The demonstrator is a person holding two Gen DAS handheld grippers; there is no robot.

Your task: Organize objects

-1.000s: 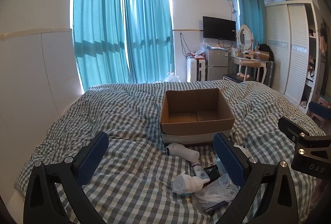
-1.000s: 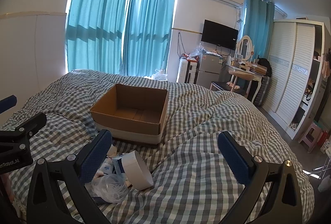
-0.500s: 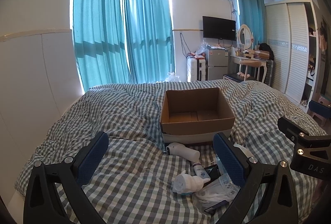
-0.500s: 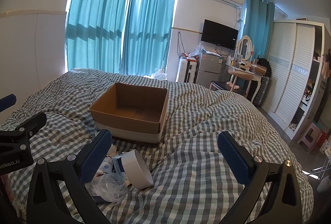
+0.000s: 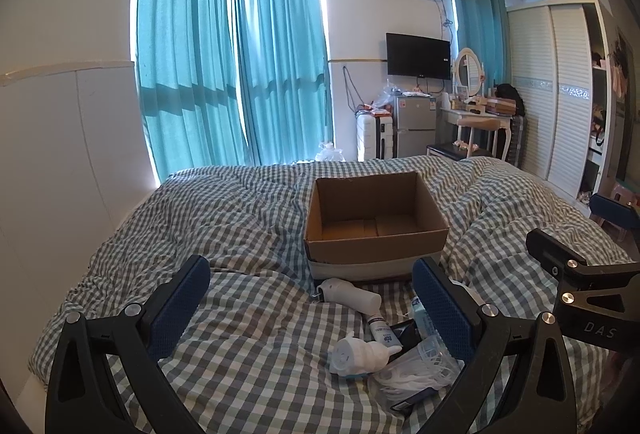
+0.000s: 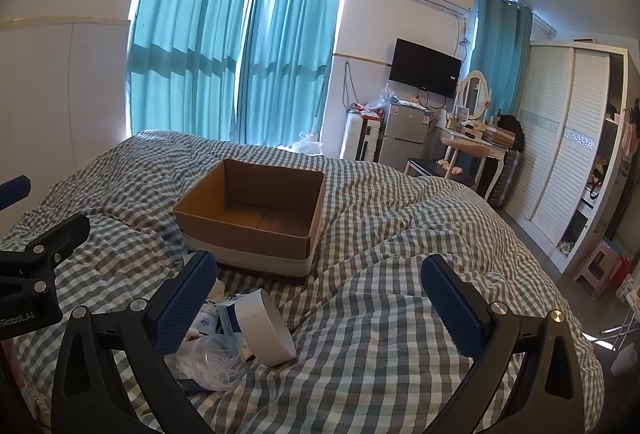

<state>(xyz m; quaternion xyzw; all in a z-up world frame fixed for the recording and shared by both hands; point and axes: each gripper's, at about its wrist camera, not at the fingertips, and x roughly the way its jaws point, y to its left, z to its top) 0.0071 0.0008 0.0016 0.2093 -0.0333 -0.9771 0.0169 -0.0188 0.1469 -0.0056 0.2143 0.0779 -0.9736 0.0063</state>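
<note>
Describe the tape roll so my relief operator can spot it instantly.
Start at the open cardboard box on the checked duvet. Just in front of it lies a clutter pile; the tape roll is the wide white ring at its right edge, the only hollow hoop there.

Right tool [image 6: 320, 292] spread wide; cardboard box [image 6: 256, 218] beyond tape roll [image 6: 266, 326].

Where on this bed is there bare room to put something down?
The cardboard box is bare inside. The checked duvet left of the box is free, and so is the stretch to its right. It is crowded just in front of the box, around the white bottle and tape roll.
</note>
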